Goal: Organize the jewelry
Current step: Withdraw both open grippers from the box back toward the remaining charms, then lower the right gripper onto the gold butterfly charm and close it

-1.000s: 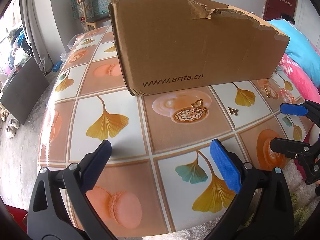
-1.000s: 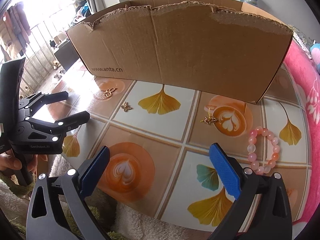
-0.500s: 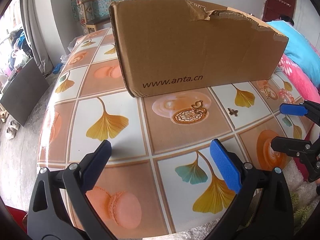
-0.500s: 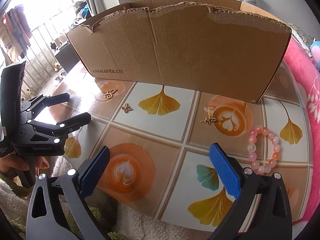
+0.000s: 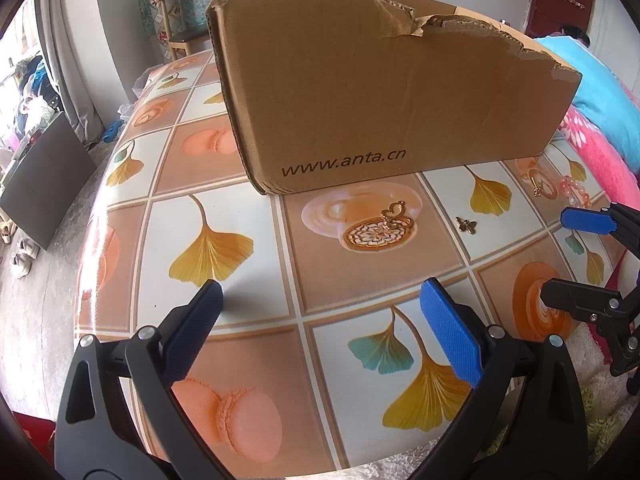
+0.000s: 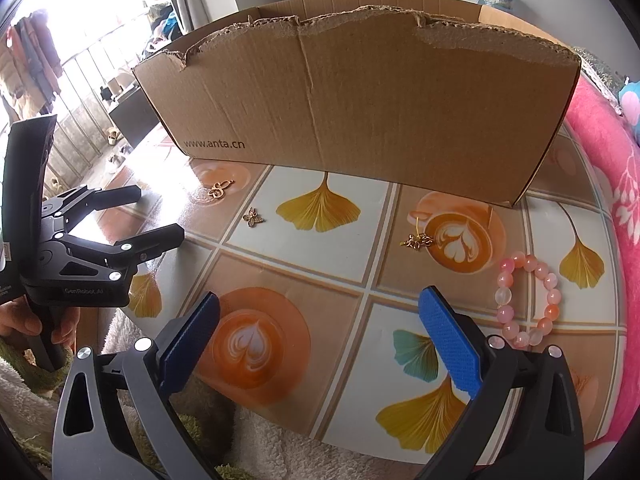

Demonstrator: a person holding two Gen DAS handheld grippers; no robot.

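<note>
A torn cardboard box (image 5: 380,92) (image 6: 360,112) stands on the patterned table. In front of it lie a gold looped pendant (image 5: 394,214) (image 6: 220,190), a small gold butterfly charm (image 5: 467,225) (image 6: 253,217), a gold charm on a loop (image 6: 418,240) (image 5: 537,189) and a pink bead bracelet (image 6: 526,300) (image 5: 576,192). My left gripper (image 5: 320,320) (image 6: 160,216) hovers open over the near table edge, well short of the pendant. My right gripper (image 6: 320,328) (image 5: 568,256) is open too, with the bracelet just right of its right finger. Neither holds anything.
The tiled tablecloth (image 5: 248,320) curves down at the near edge onto a fluffy rug (image 6: 280,452). A pink blanket (image 6: 608,160) borders the right side. A wooden chair (image 5: 184,20) stands behind the box. A hand (image 6: 24,320) grips the left gripper's handle.
The left wrist view has tilted slightly, so the box sits a little lower in the picture. Both grippers stay open and the jewelry has not moved.
</note>
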